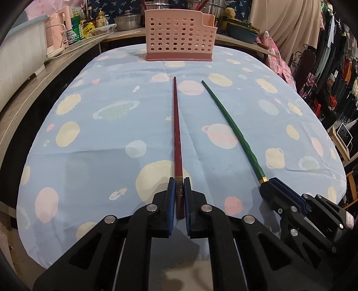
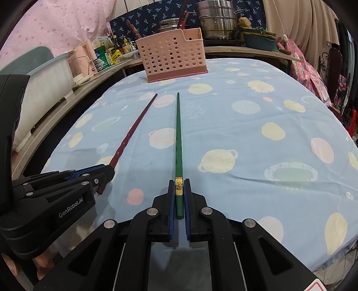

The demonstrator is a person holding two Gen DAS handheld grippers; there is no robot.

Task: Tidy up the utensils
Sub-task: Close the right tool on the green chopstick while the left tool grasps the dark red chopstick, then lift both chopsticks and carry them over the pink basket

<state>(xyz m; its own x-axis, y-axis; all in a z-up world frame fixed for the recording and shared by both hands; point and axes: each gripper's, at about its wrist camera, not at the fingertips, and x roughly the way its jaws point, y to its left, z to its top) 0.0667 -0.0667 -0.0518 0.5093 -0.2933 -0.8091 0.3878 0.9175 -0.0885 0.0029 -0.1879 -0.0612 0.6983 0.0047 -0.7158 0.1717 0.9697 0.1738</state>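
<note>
My left gripper (image 1: 179, 185) is shut on the thick end of a dark red chopstick (image 1: 176, 129), which points straight ahead over the table. My right gripper (image 2: 179, 187) is shut on the thick end of a green chopstick (image 2: 178, 134) with a gold band. Each gripper shows in the other view: the right one (image 1: 268, 183) with the green chopstick (image 1: 228, 120), the left one (image 2: 109, 166) with the red chopstick (image 2: 134, 129). A pink perforated utensil basket (image 1: 179, 38) stands at the table's far edge, ahead of both chopstick tips; it also shows in the right wrist view (image 2: 172, 56).
The table has a light blue planet-print cloth (image 1: 100, 145). A wooden shelf (image 1: 44, 73) on the left carries a white tub, a pink kettle and bottles. Steel pots (image 2: 217, 20) stand behind the basket. Clothes hang at the right (image 1: 331, 56).
</note>
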